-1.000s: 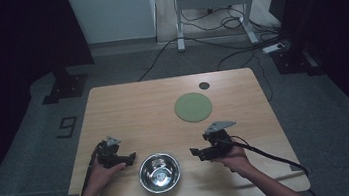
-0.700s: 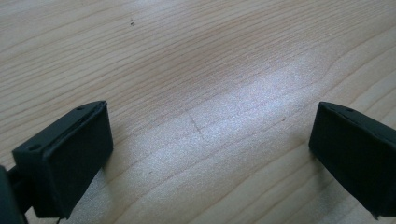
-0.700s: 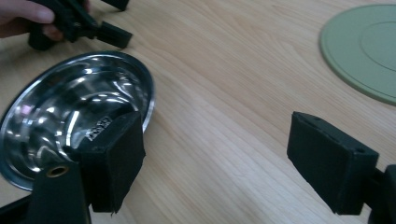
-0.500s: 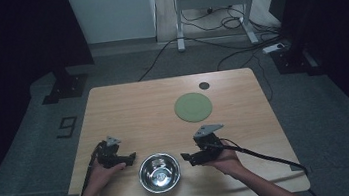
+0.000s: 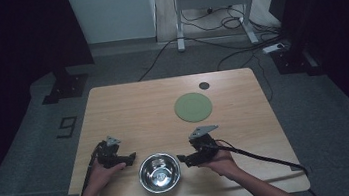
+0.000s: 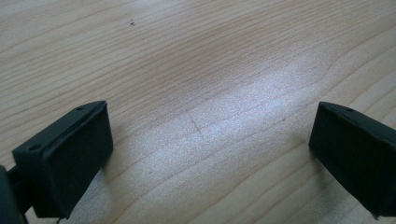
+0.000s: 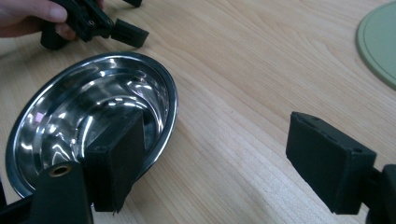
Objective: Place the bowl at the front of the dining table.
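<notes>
A shiny steel bowl [image 5: 159, 172] sits near the table's front edge, between the two hands. My right gripper [image 5: 184, 158] is open and points left at the bowl's right rim. In the right gripper view, my right gripper [image 7: 219, 154] has one jaw overlapping the bowl [image 7: 93, 112] and the other over bare wood. I cannot tell whether it touches the bowl. My left gripper [image 5: 130, 159] lies just left of the bowl, pointing right. In the left gripper view, my left gripper [image 6: 205, 144] is wide open with bare wood between its jaws.
A flat green disc [image 5: 193, 106] lies on the wooden table [image 5: 134, 113] behind the right gripper, also as the disc [image 7: 380, 42]. A small dark round spot [image 5: 204, 85] marks the far edge. A cable [image 5: 265, 158] trails right. The other gripper [image 7: 93, 23] is beyond the bowl.
My right gripper has moved left and slightly forward, up to the bowl's right rim. The left gripper and the bowl have stayed put.
</notes>
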`<act>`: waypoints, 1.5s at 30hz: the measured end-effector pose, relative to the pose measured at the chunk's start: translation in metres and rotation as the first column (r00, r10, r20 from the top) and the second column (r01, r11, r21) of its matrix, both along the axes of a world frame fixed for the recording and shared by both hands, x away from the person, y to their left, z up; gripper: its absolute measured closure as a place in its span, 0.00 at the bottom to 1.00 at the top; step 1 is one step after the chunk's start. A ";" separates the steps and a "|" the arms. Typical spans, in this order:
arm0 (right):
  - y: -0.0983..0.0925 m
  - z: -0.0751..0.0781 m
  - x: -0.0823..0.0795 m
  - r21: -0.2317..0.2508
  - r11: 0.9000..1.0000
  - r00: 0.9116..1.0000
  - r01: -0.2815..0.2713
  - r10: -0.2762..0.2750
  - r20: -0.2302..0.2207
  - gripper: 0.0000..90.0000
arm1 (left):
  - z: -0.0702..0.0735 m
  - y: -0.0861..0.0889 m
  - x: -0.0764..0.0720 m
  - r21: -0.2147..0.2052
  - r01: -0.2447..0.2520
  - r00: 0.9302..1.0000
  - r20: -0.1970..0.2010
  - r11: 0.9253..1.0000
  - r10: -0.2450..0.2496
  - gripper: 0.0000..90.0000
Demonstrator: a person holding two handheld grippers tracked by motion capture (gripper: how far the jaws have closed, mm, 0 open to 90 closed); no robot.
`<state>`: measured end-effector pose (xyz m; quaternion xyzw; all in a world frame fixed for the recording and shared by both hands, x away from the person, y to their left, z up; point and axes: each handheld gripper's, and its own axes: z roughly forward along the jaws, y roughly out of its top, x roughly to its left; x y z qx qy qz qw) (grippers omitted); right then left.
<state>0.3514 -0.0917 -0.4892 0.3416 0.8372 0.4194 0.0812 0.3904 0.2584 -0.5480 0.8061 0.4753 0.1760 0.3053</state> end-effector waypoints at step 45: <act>0.038 -0.023 0.000 -0.053 0.996 0.995 -0.070 0.066 -0.069 0.26 | 0.000 0.000 0.000 0.000 0.000 1.000 0.000 1.000 0.000 0.00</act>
